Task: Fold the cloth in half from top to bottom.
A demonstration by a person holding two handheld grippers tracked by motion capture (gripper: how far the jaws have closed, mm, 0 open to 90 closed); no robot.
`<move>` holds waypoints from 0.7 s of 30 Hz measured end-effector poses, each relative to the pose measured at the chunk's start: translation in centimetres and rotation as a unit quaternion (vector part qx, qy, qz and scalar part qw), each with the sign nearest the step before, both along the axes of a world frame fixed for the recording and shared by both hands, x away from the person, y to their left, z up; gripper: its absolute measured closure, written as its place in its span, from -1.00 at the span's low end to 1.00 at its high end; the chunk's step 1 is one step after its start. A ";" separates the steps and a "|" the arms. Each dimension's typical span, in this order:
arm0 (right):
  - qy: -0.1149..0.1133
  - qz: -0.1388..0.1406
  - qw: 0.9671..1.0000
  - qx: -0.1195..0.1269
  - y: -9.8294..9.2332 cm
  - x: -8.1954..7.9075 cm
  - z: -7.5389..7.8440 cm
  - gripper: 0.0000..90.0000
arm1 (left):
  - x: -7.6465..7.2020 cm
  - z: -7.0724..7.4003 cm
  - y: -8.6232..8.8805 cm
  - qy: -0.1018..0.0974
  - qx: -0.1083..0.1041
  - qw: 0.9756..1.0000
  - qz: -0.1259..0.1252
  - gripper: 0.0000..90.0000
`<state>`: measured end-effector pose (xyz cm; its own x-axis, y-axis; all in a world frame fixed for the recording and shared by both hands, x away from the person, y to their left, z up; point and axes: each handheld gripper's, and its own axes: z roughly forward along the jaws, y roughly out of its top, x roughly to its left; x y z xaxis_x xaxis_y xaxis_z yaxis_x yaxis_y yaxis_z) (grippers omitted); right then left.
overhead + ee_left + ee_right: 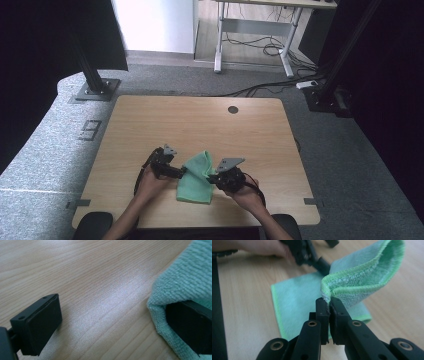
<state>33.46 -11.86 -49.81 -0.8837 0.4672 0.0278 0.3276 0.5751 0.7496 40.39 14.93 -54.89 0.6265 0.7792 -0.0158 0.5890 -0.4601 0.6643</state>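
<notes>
On the wooden table [150,125] my right gripper [329,302] pinches the green cloth [196,177] corner to fold it, while my left gripper [181,172] sits open-jawed, one jaw tucked inside the fold, probably to hold the crease.

left claw [182,171] agape, right claw [329,305] — clamped tight

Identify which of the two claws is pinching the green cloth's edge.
The right claw: its jaws are shut on a raised hem of the green cloth. The left claw stands open, one jaw tucked inside a fold of cloth.
</notes>
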 end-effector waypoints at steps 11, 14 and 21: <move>0.026 -0.001 0.999 -0.032 0.3 -0.3 -2.8 0.86 | 0.0 0.0 0.0 0.000 0.000 1.000 -0.005 -0.97; 0.036 -0.004 0.999 -0.035 0.4 -0.3 -3.3 0.85 | 0.1 0.4 0.2 0.015 0.003 1.000 -0.026 -0.95; 0.044 -0.008 0.999 -0.024 0.2 -0.2 -3.6 0.81 | 0.0 3.4 1.1 0.027 -0.008 0.998 -0.058 -0.86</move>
<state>33.22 -11.66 -53.40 -0.8709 0.4846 0.0821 0.4009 0.6037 0.6891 40.39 16.01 -51.49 0.7097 0.7016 -0.0644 0.5680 -0.5158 0.6414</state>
